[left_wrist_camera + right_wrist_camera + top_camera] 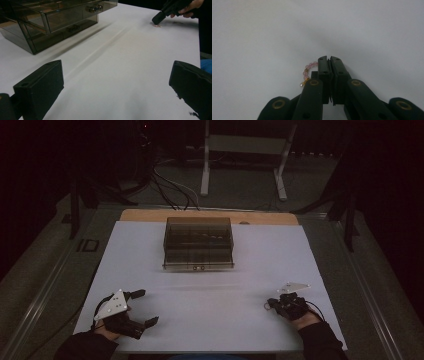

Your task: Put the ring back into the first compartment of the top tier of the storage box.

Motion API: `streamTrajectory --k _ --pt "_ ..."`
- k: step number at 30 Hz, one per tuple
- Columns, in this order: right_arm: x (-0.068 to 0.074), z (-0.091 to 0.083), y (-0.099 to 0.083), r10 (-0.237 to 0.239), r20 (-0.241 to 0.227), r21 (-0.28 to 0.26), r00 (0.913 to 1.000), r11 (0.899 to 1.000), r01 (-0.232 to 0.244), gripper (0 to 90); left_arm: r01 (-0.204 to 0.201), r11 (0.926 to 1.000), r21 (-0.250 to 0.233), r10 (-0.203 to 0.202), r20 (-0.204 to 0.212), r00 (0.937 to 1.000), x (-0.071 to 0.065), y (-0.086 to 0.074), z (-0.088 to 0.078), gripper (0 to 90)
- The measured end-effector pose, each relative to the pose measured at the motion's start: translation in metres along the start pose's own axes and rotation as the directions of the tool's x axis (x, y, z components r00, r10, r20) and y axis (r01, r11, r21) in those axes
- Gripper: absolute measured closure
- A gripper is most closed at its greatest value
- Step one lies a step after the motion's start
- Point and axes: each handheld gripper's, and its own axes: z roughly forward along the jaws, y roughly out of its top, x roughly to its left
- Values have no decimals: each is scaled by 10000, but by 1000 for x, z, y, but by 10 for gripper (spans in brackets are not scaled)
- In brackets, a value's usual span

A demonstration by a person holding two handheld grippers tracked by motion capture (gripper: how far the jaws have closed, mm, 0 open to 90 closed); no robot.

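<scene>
Bracelet pinched, drawer box not yet reached.
My right tongs (pixel 329 60) clamp the pink bead bracelet (pixel 307 70) on the worktop (pixel 210 300); left tongs (pixel 142 307) gape wide, and the drawer box (pixel 198 243) waits closed.

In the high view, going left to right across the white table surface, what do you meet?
Left gripper, jaws apart → smoky clear drawer box farther back at the middle → right gripper, jaws closed on a pink bead bracelet.
</scene>
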Motion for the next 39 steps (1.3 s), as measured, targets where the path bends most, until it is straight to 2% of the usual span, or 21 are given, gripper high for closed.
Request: streamTrajectory --k 5,9,14,27,39 --pt "0 -1 1 -15 -84 -24 10000 10000 15 880 2 10000 -40 -2 -10 10000 0 0 -1 11" --pt "0 -4 2 70 -68 -190 10000 9998 -72 880 11 10000 -65 -12 -22 10000 0 0 0 11" --pt "-1 -8 4 134 -263 -492 9996 9987 -147 880 -8 10000 -42 8 -11 10000 -1 0 0 11" --pt "0 -13 8 210 -131 -758 9997 9969 -219 881 -13 10000 -21 13 -39 10000 0 0 0 11" --pt "4 -15 14 202 -215 -915 9996 9956 -221 880 16 10000 -1 -16 8 10000 -1 0 0 11"
